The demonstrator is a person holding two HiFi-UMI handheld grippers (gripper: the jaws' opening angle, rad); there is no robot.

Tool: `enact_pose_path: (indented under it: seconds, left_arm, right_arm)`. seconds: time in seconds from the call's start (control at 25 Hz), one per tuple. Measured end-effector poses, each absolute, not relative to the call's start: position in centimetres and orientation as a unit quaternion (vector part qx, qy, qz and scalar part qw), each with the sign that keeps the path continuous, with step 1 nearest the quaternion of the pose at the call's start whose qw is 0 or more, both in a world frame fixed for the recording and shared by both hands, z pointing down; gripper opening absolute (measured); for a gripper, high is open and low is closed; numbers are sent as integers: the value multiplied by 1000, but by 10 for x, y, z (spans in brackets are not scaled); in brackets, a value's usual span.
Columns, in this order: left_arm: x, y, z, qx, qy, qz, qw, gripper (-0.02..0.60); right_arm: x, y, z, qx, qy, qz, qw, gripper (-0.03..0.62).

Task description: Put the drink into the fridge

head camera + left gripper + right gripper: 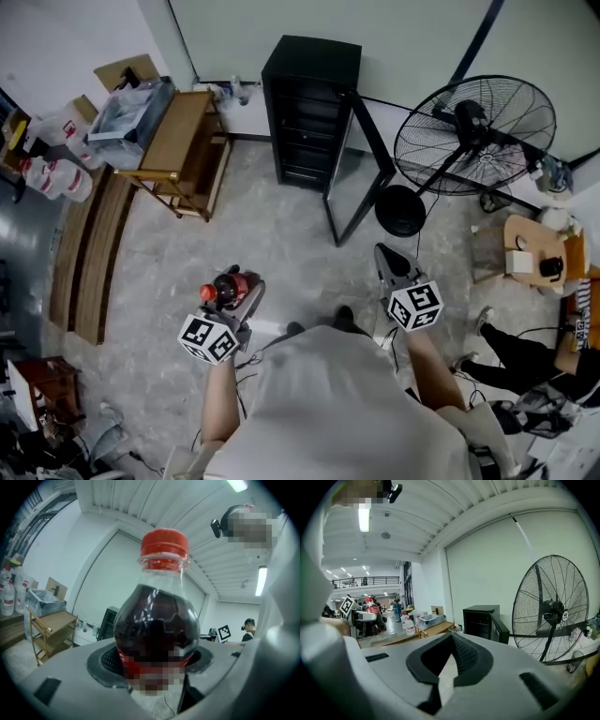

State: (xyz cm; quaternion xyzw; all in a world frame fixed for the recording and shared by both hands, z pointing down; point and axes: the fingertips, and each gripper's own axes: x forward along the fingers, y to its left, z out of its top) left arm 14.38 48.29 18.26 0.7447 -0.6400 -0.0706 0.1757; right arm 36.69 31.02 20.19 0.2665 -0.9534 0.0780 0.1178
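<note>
Overhead, the left gripper (246, 292) holds a red-capped cola bottle (225, 287) above the floor, well short of the black fridge (305, 103), whose door (361, 169) stands open. Its own view shows the jaws clamped on the bottle's belly. In the right gripper (451, 637) view, the jaw tips meet with nothing between them.
</note>
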Motion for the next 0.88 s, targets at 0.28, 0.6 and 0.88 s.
enact_pose_path:
  seconds: [0.28, 0.6, 0.88]
  left_arm:
    - [128, 504, 190, 756, -626, -68, 178, 298]
    - [107, 500, 191, 749, -632, -68, 184, 298]
    - [87, 470, 202, 745, -636, -72, 191, 298]
  right_arm:
    - [351, 334, 203, 273, -951, 81, 119, -3]
    - [327, 330, 209, 265, -952, 82, 129, -3]
    - [299, 292, 219, 257, -952, 91, 137, -3]
